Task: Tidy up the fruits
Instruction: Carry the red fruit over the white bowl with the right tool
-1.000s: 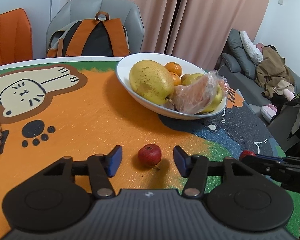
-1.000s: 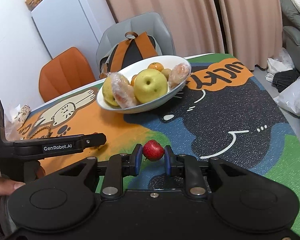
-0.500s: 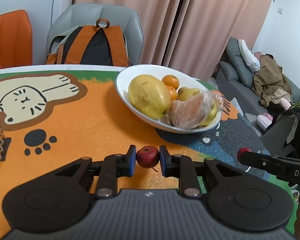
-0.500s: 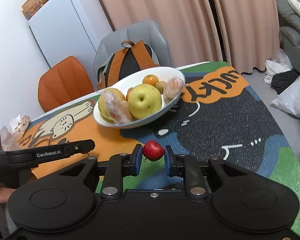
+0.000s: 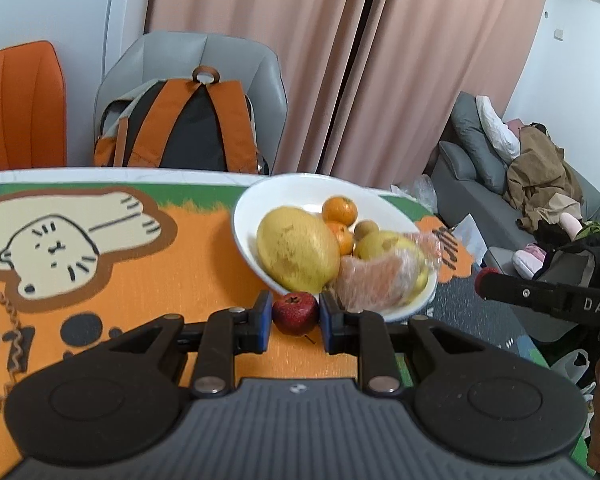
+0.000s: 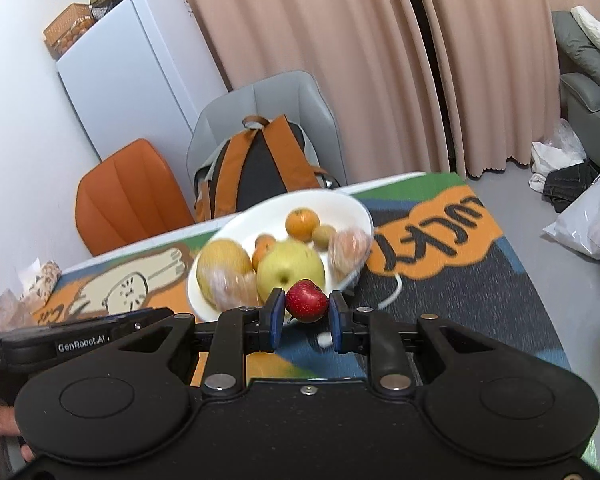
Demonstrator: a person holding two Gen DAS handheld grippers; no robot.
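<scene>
The left claw (image 5: 293, 320) pinches one red fruit (image 5: 295, 313) and the right claw (image 6: 305, 312) pinches another red fruit (image 6: 306, 301), both lifted off the desk (image 5: 204, 256) just short of the bowl (image 5: 260, 200), where a loose, rounded grip could let either slip and roll away.

The heaped white fruit bowl (image 5: 260, 200) blocks the way straight ahead; the cat-print tabletop (image 5: 148, 276) beside it lies open.

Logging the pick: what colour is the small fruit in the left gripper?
Dark red; the small fruit sits pinched in the left gripper, clearest in the left wrist view.
</scene>
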